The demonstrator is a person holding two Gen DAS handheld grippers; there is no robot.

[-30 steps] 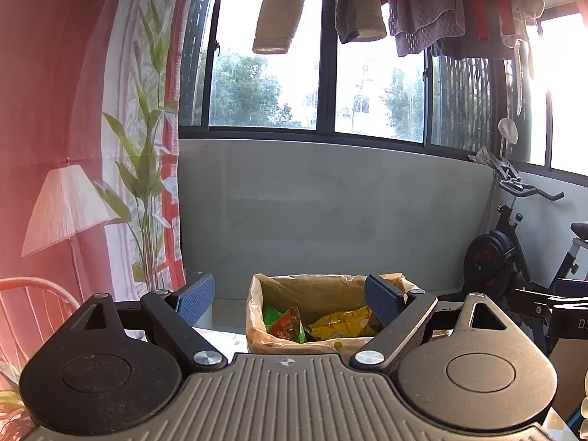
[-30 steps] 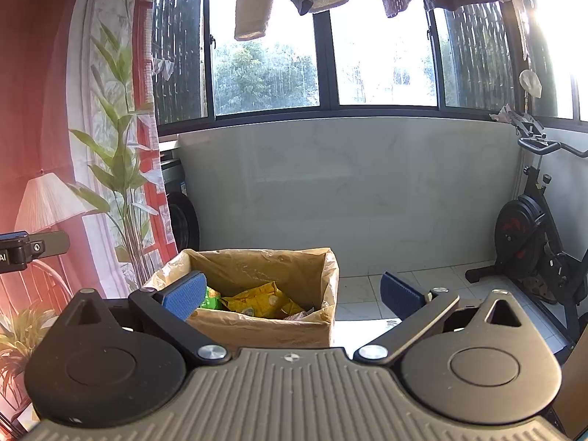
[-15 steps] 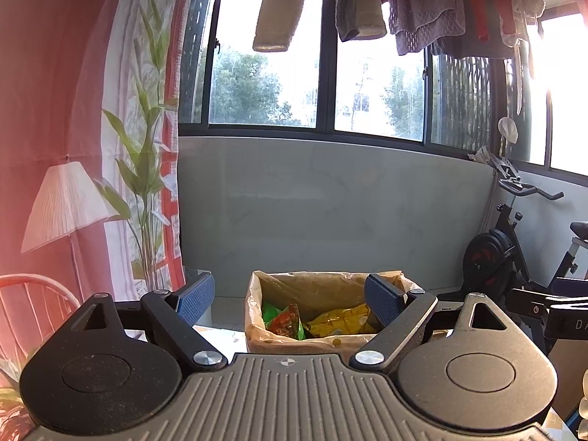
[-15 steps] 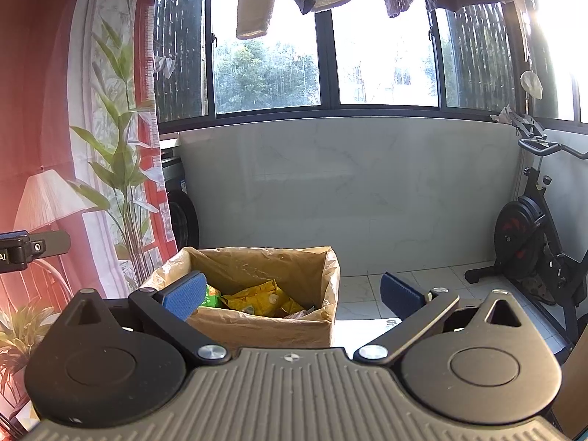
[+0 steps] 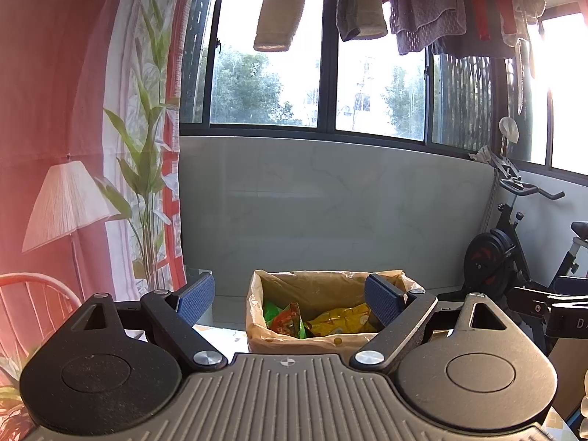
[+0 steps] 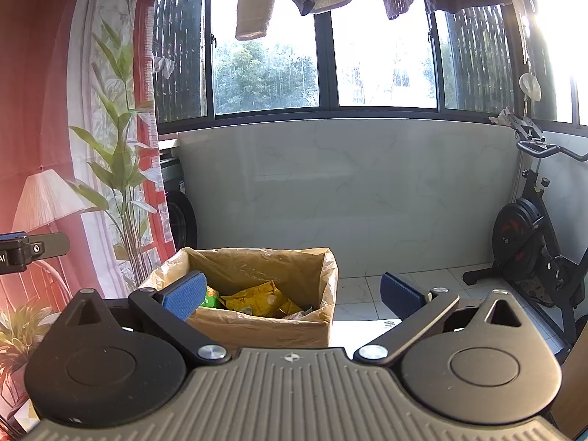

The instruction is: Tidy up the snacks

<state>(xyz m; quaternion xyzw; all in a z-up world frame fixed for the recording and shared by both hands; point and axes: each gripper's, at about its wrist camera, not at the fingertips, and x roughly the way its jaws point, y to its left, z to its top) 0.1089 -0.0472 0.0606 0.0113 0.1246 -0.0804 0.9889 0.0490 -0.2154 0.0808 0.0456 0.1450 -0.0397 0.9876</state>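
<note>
A cardboard box [image 5: 316, 341] lined with a clear plastic bag stands on the table ahead of both grippers. Inside lie a yellow snack bag [image 5: 341, 321], a red-orange packet [image 5: 288, 321] and a green packet [image 5: 270, 310]. My left gripper [image 5: 288, 299] hovers in front of the box, open, with nothing between its blue pads. In the right wrist view the same box [image 6: 257, 325] sits ahead and to the left, with the yellow snack bag [image 6: 257, 299] showing inside. My right gripper [image 6: 294, 294] is open and empty; its left pad overlaps the box's near left corner.
A tiled wall under wide windows closes the far side, with laundry [image 5: 433, 11] hanging overhead. An exercise bike [image 5: 514, 253] stands at the right. A floor lamp [image 5: 66, 205], a tall plant [image 5: 147, 169] and a red chair [image 5: 33, 305] fill the left.
</note>
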